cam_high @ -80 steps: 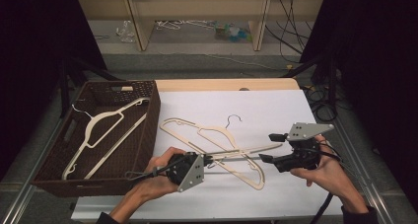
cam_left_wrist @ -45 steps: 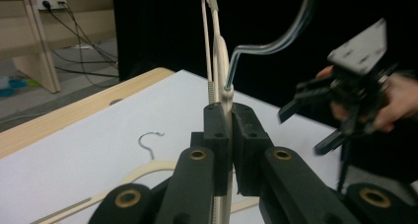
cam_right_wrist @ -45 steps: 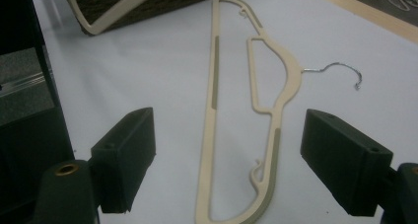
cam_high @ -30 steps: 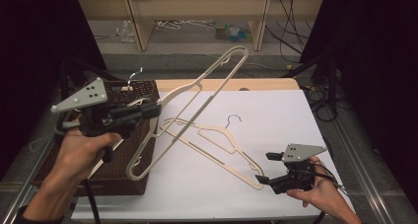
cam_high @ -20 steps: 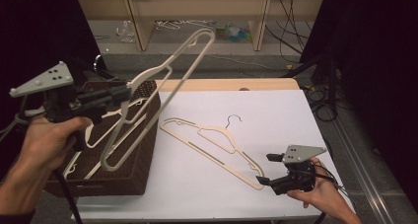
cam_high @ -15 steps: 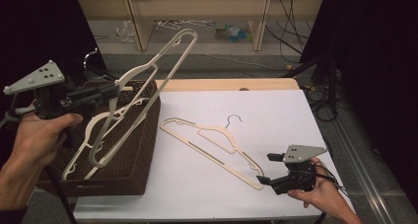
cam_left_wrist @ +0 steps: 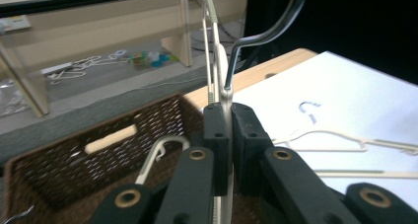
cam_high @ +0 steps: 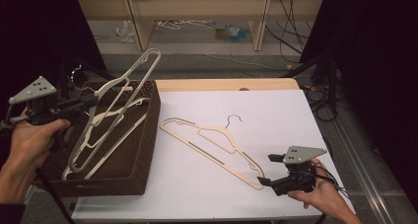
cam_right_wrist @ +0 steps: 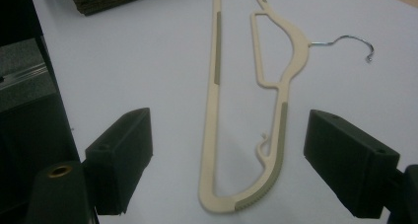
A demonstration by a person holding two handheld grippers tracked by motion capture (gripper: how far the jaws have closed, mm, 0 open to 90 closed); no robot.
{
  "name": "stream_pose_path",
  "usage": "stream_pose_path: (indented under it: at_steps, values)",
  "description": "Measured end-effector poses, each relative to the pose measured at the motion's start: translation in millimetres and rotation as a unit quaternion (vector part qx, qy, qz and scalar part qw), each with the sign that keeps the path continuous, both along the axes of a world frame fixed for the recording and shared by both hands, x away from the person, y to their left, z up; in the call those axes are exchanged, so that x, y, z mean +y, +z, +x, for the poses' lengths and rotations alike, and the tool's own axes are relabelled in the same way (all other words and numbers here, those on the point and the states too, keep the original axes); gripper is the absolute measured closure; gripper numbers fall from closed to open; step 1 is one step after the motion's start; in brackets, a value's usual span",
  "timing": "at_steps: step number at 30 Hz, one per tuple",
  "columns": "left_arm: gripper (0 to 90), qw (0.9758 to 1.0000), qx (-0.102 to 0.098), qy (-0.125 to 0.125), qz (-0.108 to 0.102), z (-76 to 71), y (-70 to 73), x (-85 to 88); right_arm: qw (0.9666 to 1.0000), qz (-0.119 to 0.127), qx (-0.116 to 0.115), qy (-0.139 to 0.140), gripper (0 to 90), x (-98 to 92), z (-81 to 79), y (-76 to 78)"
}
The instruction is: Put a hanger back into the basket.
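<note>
My left gripper [cam_high: 75,105] is shut on the neck of a cream plastic hanger [cam_high: 114,84], just below its metal hook [cam_left_wrist: 266,34]. That hanger slants down into the brown wicker basket [cam_high: 148,135], its far end raised above the rim. In the left gripper view the jaws pinch the hanger [cam_left_wrist: 222,66] tightly. A second cream hanger [cam_high: 116,144] lies inside the basket. A third hanger [cam_high: 212,140] lies flat on the white table. My right gripper [cam_high: 268,169] rests open at its near end, and the hanger's curved tip [cam_right_wrist: 217,86] lies between the wide jaws, apart from both.
The basket fills the table's left side, its rim [cam_left_wrist: 74,145] close under my left gripper. The white tabletop [cam_high: 276,120] extends right to a wooden back edge [cam_high: 222,84]. Beyond stand wooden shelf legs [cam_high: 138,21] with clutter on the floor, and cables [cam_high: 320,93] hang at the right.
The left hand carried its hanger leftwards from above the table to over the basket and lowered it into the basket. The right gripper and the table hanger stayed put.
</note>
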State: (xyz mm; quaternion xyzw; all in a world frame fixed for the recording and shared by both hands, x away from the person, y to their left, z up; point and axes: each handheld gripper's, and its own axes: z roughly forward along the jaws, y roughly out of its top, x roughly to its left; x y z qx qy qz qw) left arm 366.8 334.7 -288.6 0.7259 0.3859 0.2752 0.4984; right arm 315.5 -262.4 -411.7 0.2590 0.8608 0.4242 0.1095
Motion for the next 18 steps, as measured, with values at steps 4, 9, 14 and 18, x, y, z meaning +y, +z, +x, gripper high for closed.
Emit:
stream_pose_path:
  at_steps: [4,9,14,18]
  values:
    - [85.6,0.9998,0.008,0.013,0.010,1.7,-11.3,12.5,1.0000,-0.002,-0.002,0.001,19.9,0.4,0.0,-0.5]
    - [85.6,0.9989,0.027,0.030,0.026,4.8,-27.5,27.7,1.0000,-0.003,-0.002,0.000,19.9,1.2,-0.9,-0.8]
    - [85.5,0.9975,0.054,0.031,0.033,7.8,-47.5,35.6,1.0000,-0.006,-0.002,-0.001,19.9,0.0,-0.2,-1.9]
    - [85.5,0.9968,0.068,0.028,0.029,11.1,-58.8,35.0,1.0000,-0.005,-0.002,0.000,19.9,-0.1,0.4,-2.8]
